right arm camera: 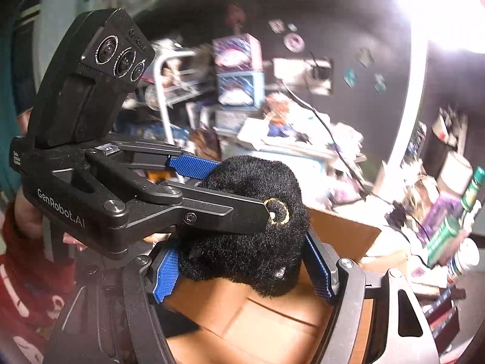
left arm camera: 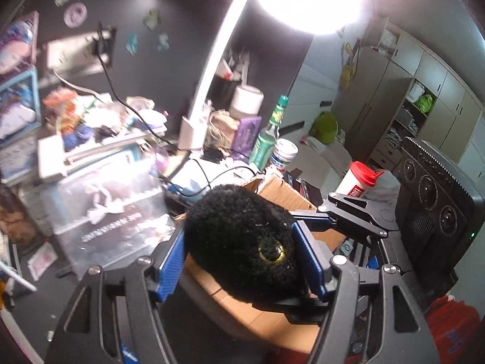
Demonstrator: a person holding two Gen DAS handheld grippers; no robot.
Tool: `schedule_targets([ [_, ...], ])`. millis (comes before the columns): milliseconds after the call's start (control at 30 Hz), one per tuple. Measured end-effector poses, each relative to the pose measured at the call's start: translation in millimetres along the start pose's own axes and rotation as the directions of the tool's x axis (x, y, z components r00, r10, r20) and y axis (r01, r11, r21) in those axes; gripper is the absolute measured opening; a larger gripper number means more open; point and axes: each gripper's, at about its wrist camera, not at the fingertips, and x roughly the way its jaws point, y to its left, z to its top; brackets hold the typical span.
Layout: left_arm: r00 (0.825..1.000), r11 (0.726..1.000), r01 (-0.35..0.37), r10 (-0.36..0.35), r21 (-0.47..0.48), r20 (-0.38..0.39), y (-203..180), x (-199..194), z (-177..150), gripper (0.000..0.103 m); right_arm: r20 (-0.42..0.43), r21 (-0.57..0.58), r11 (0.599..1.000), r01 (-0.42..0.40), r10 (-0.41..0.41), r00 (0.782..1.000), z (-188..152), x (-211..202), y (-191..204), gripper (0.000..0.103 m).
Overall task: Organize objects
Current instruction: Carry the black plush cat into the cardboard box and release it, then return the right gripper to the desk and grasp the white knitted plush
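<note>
A black fuzzy plush toy [left arm camera: 239,239] with a gold-ringed eye is held in the air above an open cardboard box [left arm camera: 282,194]. My left gripper [left arm camera: 242,261] is shut on the toy, its blue pads pressing both sides. My right gripper [right arm camera: 245,270] also clamps the same toy [right arm camera: 254,242] between its blue pads. In the right wrist view the left gripper [right arm camera: 233,191] reaches in from the left and grips the toy's top. In the left wrist view the right gripper [left arm camera: 306,227] comes in from the right. The box [right arm camera: 242,321] lies right under the toy.
A cluttered desk holds a clear plastic bin [left arm camera: 103,212], a white lamp arm [left arm camera: 209,69], a green bottle [left arm camera: 269,133], a white jar [left arm camera: 283,153] and a red-lidded cup [left arm camera: 359,182]. Cables cross the desk. Wardrobes [left arm camera: 424,97] stand at the right.
</note>
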Motion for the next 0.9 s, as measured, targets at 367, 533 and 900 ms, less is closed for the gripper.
schedule_targets([
  [367,1.000,1.000,0.010,-0.010,0.012,-0.030,-4.8,16.1,1.6,0.086,-0.062,0.002,0.997,0.073,-0.073,0.995,-3.5,6.2,-16.7,0.088],
  [533,0.999,0.999,-0.032,0.032,0.000,0.023,5.6,-9.7,-4.5,0.086,-0.061,-0.041,0.987,0.154,-0.156,0.986,-2.9,9.8,-14.7,0.088],
  [900,0.957,0.978,-0.203,0.210,-0.053,0.199,41.5,-106.5,-54.8,0.101,0.065,-0.160,0.987,-0.008,0.018,0.998,4.3,-9.7,65.4,0.088],
])
